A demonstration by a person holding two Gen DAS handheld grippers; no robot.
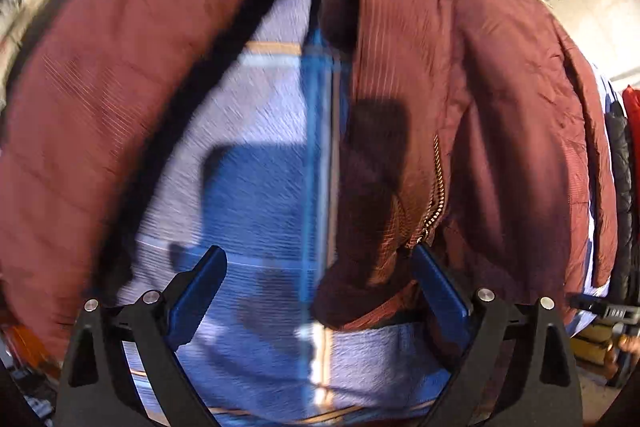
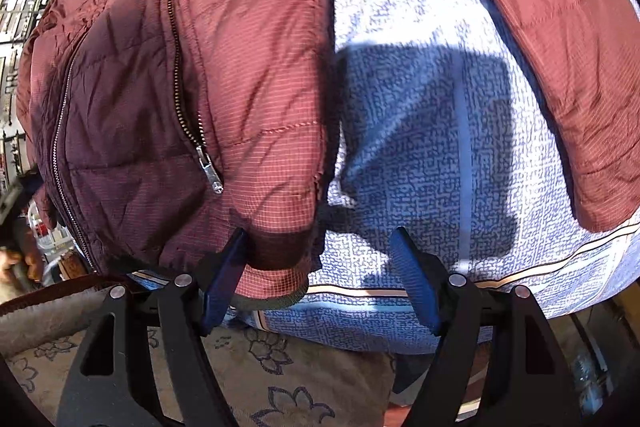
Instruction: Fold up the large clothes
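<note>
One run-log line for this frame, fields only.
stage: fold under way | jacket: maroon, on blue patterned sheet | left gripper: jaws open | right gripper: jaws open, at hem

Blue patterned sheet (image 2: pixel 420 147), floral rug (image 2: pixel 280 387).

The right gripper (image 2: pixel 320 259), jaws spread, straddles the maroon jacket (image 2: pixel 168 99) hem over a blue-patterned bedsheet (image 2: pixel 420 147).

Ahead of the right hand-held gripper (image 2: pixel 322 247), a surface under a blue-and-white patterned cover (image 2: pixel 420 147) with striped border. Directly on it, a maroon quilted jacket (image 2: pixel 168 87), hem corner between the spread fingers. Below, floral beige cloth (image 2: pixel 280 367).
</note>
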